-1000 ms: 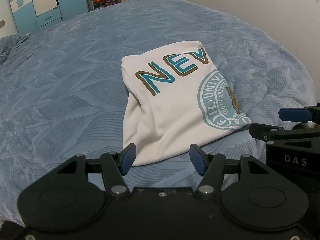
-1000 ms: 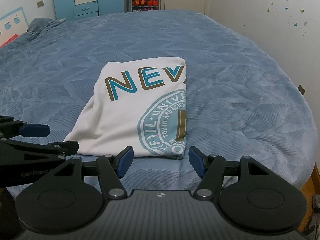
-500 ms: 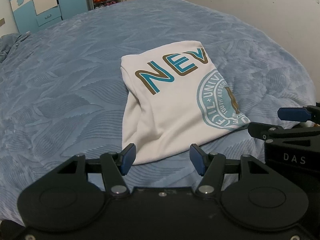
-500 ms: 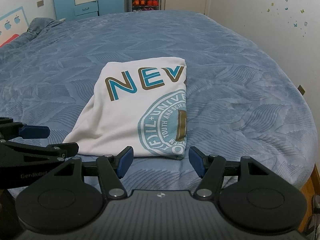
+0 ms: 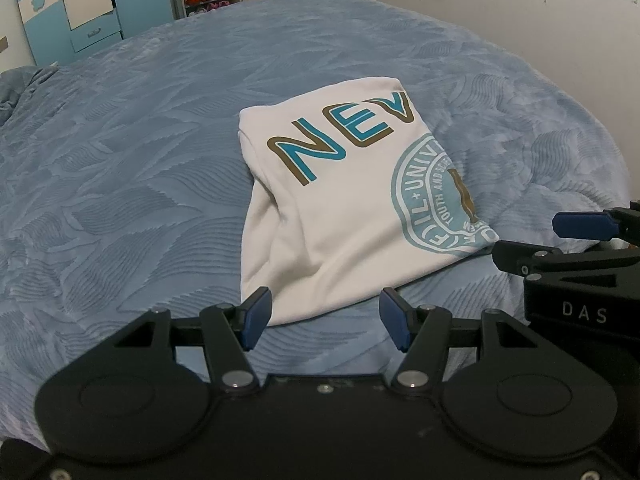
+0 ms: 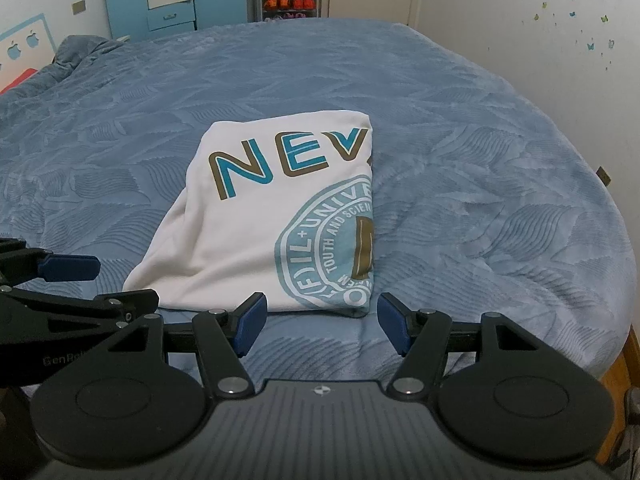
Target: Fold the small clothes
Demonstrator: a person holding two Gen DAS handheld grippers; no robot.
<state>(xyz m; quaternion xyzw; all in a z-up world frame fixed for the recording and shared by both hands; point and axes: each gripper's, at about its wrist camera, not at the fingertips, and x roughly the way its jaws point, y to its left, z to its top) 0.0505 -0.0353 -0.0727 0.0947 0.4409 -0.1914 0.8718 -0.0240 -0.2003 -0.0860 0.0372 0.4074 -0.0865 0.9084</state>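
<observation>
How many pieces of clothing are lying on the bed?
1: a folded white shirt lies mid-bed on the blue bedspread, just beyond both open grippers. Anything tucked inside its folds would be hidden.

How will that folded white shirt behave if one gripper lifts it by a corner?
The shirt is soft cloth in loose layers, so it would likely droop and unfold. It looks light. On the textured bedspread it would probably drag and bunch rather than slide.
</observation>
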